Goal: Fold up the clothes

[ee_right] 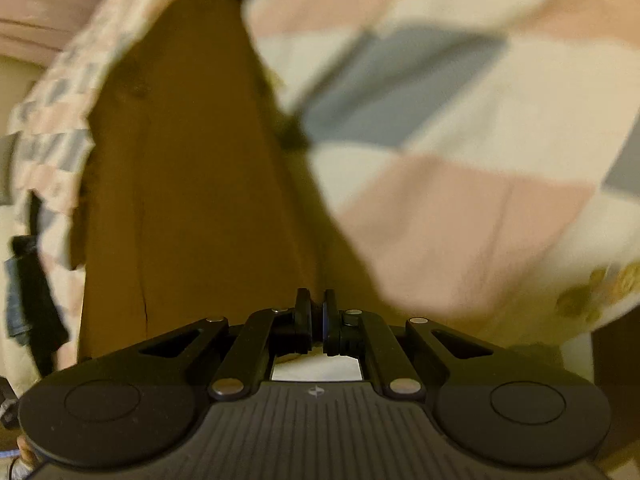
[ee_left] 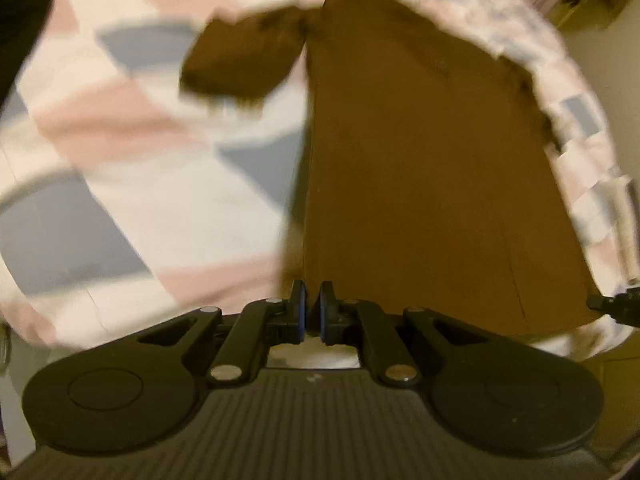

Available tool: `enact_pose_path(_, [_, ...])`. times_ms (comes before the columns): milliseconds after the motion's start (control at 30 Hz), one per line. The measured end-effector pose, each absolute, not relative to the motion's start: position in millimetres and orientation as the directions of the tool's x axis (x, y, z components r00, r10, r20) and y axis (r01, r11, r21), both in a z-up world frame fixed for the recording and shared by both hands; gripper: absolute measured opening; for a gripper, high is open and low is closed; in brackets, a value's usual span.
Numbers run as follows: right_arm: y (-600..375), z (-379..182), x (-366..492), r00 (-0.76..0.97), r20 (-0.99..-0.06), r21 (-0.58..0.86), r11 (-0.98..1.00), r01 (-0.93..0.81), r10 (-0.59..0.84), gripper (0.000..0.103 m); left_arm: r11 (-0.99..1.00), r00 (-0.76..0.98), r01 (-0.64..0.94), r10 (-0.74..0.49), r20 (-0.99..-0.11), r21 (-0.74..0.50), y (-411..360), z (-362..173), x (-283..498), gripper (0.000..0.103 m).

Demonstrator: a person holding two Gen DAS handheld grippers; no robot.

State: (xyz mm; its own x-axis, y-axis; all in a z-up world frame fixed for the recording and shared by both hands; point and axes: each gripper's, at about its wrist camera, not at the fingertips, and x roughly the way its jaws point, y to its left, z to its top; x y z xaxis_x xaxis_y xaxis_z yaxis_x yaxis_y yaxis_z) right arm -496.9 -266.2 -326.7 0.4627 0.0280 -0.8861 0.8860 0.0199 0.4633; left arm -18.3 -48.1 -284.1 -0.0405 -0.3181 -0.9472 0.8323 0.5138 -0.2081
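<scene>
Left wrist view first: my left gripper (ee_left: pixel 311 308) had its jaws drawn nearly together, with only a thin slit between the blue pads. The near hem of the brown garment (ee_left: pixel 420 160) sat right at the tips. I judged that I was pinching that hem at its left corner, though blur kept me from seeing cloth inside the slit. From there the garment ran straight away from me, its long axis in line with my fingers, toward the far edge of the bed. One sleeve (ee_left: pixel 240 60) stuck out to the left near the far end, lying on the patchwork bedspread (ee_left: pixel 140 200) of pink, grey and white.

In the right wrist view, my right gripper (ee_right: pixel 317 322) was likewise closed to a narrow gap at the same near hem, at its right corner. Here the brown cloth stretched ahead and to the left of my fingers, with bare bedspread to the right.

Both hands sat equally close, at the near end. So my guess was that the coming fold would carry this hem forward along the garment's length.
</scene>
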Motion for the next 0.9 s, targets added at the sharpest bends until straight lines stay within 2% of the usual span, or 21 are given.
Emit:
enact_pose_path(33, [-266, -335, -494, 0.444, -0.895, 0.445, 0.024, 0.895, 0.039, 0.005, 0.526, -0.035, 0.83, -0.281, -0.959, -0.184, -50, -299, -21, 0.005])
enact_pose_path(100, [-266, -346, -486, 0.395, -0.916, 0.399, 0.05, 0.916, 0.066, 0.021, 0.555, -0.012, 0.823, -0.197, -0.98, -0.121, -56, -321, -26, 0.018])
enact_pose_path(167, [-268, -341, -479, 0.326, -0.941, 0.335, 0.119, 0.935, 0.085, 0.058, 0.565, 0.006, 0.82, -0.166, -0.986, -0.09, -52, -321, -26, 0.02])
enact_pose_path(200, [-269, -334, -478, 0.289, -0.954, 0.298, 0.164, 0.941, 0.076, 0.06, 0.567, 0.02, 0.82, -0.161, -0.987, -0.076, -50, -314, -26, 0.024])
enact_pose_path(267, [-275, -320, -483, 0.232, -0.972, 0.235, 0.211, 0.949, 0.042, 0.06, 0.58, 0.048, 0.813, -0.152, -0.987, -0.05, -44, -299, -22, 0.024])
enact_pose_path(400, [-314, -294, -505, 0.254, -0.965, 0.246, 0.113, 0.963, -0.064, 0.058, 0.613, 0.105, 0.79, -0.186, -0.977, -0.032, -44, -262, 0, 0.024])
enact_pose_path(533, [-379, -266, -477, 0.288, -0.931, 0.259, 0.151, 0.954, -0.224, 0.046, 0.581, 0.147, 0.812, -0.286, -0.947, -0.05, -87, -238, 24, 0.025])
enact_pose_path(600, [-418, -257, -444, 0.298, -0.909, 0.247, 0.198, 0.949, -0.292, 0.046, 0.554, 0.157, 0.831, -0.327, -0.932, -0.054, -121, -237, 37, 0.036])
enact_pose_path(633, [-437, -254, -427, 0.291, -0.898, 0.227, 0.218, 0.949, -0.329, 0.051, 0.539, 0.162, 0.841, -0.34, -0.926, -0.051, -137, -237, 43, 0.039])
enact_pose_path(667, [-456, -252, -409, 0.273, -0.888, 0.196, 0.234, 0.952, -0.37, 0.066, 0.517, 0.175, 0.855, -0.341, -0.924, -0.029, -153, -239, 48, 0.044])
enact_pose_path(733, [-489, -255, -377, 0.235, -0.87, 0.126, 0.264, 0.956, -0.434, 0.081, 0.442, 0.216, 0.896, -0.329, -0.919, 0.052, -189, -251, 54, 0.046])
enact_pose_path(800, [-523, -268, -348, 0.193, -0.858, 0.048, 0.298, 0.953, -0.476, 0.082, 0.328, 0.267, 0.932, -0.324, -0.908, 0.157, -215, -266, 55, 0.061])
enact_pose_path(900, [-562, -303, -314, 0.116, -0.875, -0.048, 0.321, 0.946, -0.471, 0.082, 0.134, 0.324, 0.946, -0.324, -0.889, 0.296, -239, -293, 51, 0.067])
